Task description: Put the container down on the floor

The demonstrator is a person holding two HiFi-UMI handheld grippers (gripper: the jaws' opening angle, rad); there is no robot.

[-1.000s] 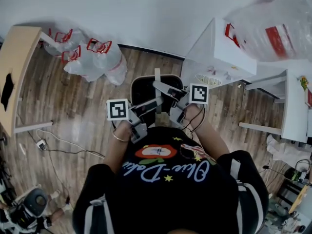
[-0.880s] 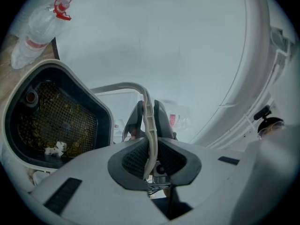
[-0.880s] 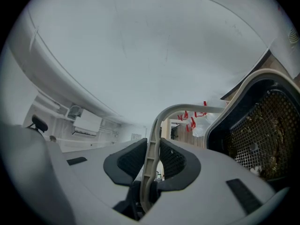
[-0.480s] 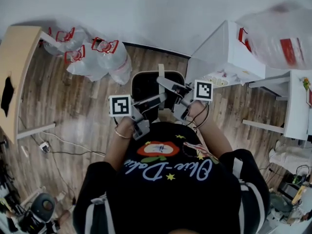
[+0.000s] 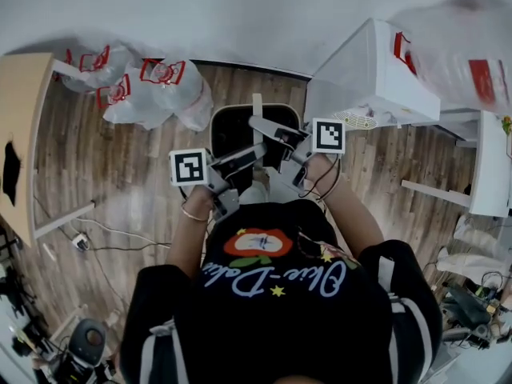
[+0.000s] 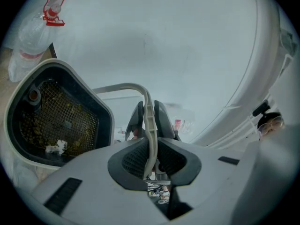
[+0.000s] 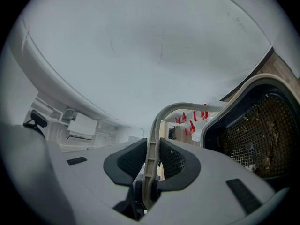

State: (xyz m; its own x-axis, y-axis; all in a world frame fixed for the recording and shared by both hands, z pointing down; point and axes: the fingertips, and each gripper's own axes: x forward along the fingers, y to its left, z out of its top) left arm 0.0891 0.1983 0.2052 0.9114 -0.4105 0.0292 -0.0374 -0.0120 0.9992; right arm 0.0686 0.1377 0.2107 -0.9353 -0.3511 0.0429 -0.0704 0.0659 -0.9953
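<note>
We're squeezing the left gripper (image 6: pixel 150 116) and right gripper (image 7: pixel 152 148) onto the cream handle (image 6: pixel 123 86), with the black container (image 6: pixel 101 108) and its gunky mesh hanging just ahead.

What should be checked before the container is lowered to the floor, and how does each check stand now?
1. Left gripper shut on the handle: ok.
2. Right gripper shut on the same handle: ok.
3. Container opening faces up: ok.
4. Wooden floor under the container free: cannot tell, the container hides it.
5. Plastic bottles apart from the container: ok.
</note>
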